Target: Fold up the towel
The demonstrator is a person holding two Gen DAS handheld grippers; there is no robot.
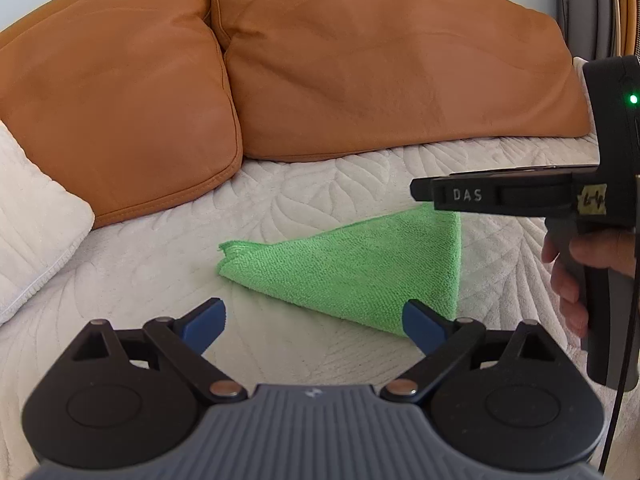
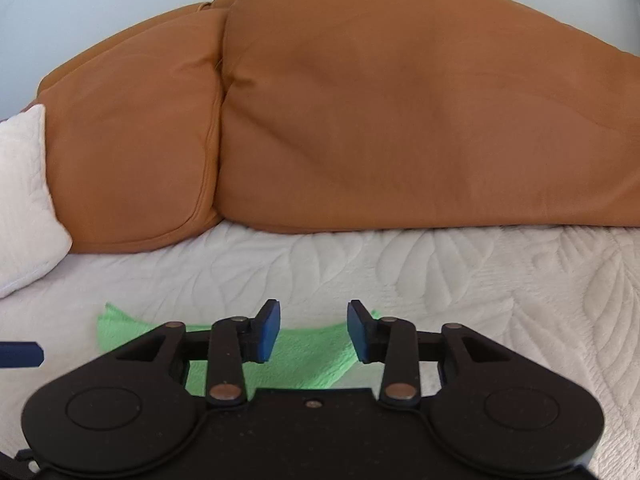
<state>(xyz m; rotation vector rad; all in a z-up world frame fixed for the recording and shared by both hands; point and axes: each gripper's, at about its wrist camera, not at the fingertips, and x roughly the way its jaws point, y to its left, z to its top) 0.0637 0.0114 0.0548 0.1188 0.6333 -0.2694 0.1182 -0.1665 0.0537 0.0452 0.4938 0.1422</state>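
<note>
The left gripper [image 1: 314,322] has its jaws spread wide, with nothing between the blue pads [image 1: 206,320]. It hangs above the white quilted cover [image 1: 160,264], and the green towel [image 1: 352,268] lies just beyond it, toward one o'clock from the gap; the right-hand pad overlaps the towel's near corner in the left wrist view, though whether it touches cannot be told. The towel is folded into a rough triangle, flat on the cover, with its loose layered corner pointing to nine o'clock and a straight edge along its three o'clock side.

The right gripper [image 2: 314,330] also has its jaws parted, less widely, and they grip nothing. In the right wrist view the towel lies beneath and just behind the pads, spreading from the gap toward nine o'clock, its far edge near the pad tips. In the left wrist view the right gripper reaches in from three o'clock, above the towel's far corner, with a hand [image 1: 576,276] wrapped round its grip and a green light [image 1: 633,99] lit on its body.

Beyond the towel, at twelve o'clock, two tan leather cushions [image 1: 360,80] lean side by side on the cover. A white pillow [image 1: 32,216] lies at nine o'clock, against the left cushion.
</note>
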